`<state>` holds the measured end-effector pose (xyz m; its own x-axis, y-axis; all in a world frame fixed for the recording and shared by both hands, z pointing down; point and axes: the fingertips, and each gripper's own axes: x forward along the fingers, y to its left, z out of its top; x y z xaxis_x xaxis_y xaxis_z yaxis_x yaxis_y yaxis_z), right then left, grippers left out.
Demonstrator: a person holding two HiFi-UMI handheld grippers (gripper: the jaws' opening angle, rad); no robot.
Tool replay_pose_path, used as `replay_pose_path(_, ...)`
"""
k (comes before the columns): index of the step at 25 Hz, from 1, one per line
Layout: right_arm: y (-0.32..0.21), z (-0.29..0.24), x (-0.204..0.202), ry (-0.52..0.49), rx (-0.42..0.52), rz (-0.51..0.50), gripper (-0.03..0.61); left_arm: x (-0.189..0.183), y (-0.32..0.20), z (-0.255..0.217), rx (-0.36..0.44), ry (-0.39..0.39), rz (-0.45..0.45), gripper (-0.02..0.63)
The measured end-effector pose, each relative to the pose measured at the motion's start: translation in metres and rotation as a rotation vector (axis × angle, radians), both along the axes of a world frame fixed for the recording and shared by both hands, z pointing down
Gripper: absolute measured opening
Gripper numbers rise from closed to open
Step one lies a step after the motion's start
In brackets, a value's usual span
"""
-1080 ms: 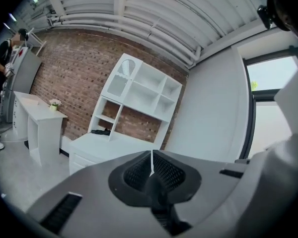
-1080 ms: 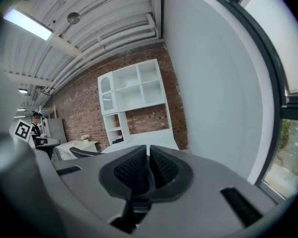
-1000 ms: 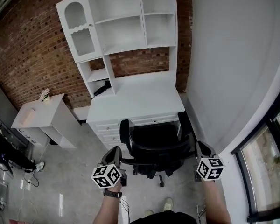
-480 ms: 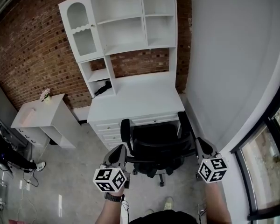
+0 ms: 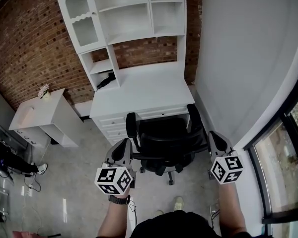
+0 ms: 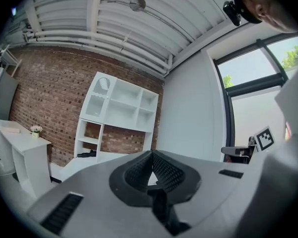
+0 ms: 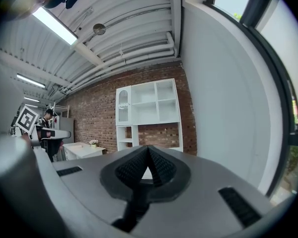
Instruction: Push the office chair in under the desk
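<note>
A black office chair (image 5: 164,145) stands in front of the white desk (image 5: 144,95), its seat partly under the desk's front edge. My left gripper (image 5: 124,145) is at the left side of the chair's back. My right gripper (image 5: 212,135) is at the back's right side. Whether either touches the chair I cannot tell. In the left gripper view the left gripper (image 6: 151,155) has its jaws shut with nothing between them. The right gripper (image 7: 148,150) in the right gripper view is shut and empty too.
A white hutch (image 5: 129,19) with shelves rises over the desk against a brick wall. A small black object (image 5: 105,80) lies on a low shelf. A white side table (image 5: 37,120) with a flower pot (image 5: 42,90) stands at left. A white wall (image 5: 238,58) runs close along the chair's right.
Both grippers have moved forward along the sides of the chair's back, the left one more. The chair's place against the desk looks about the same.
</note>
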<state>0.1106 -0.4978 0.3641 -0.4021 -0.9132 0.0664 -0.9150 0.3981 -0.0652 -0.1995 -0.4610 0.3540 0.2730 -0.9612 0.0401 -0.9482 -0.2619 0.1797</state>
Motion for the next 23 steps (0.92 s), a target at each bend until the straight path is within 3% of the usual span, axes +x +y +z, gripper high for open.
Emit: replay_pose_path(23,-0.003,0.006,0.004,0.009,-0.016,0.030,0.005,-0.001,-0.005,0.012,-0.022,-0.008,-0.016,0.008)
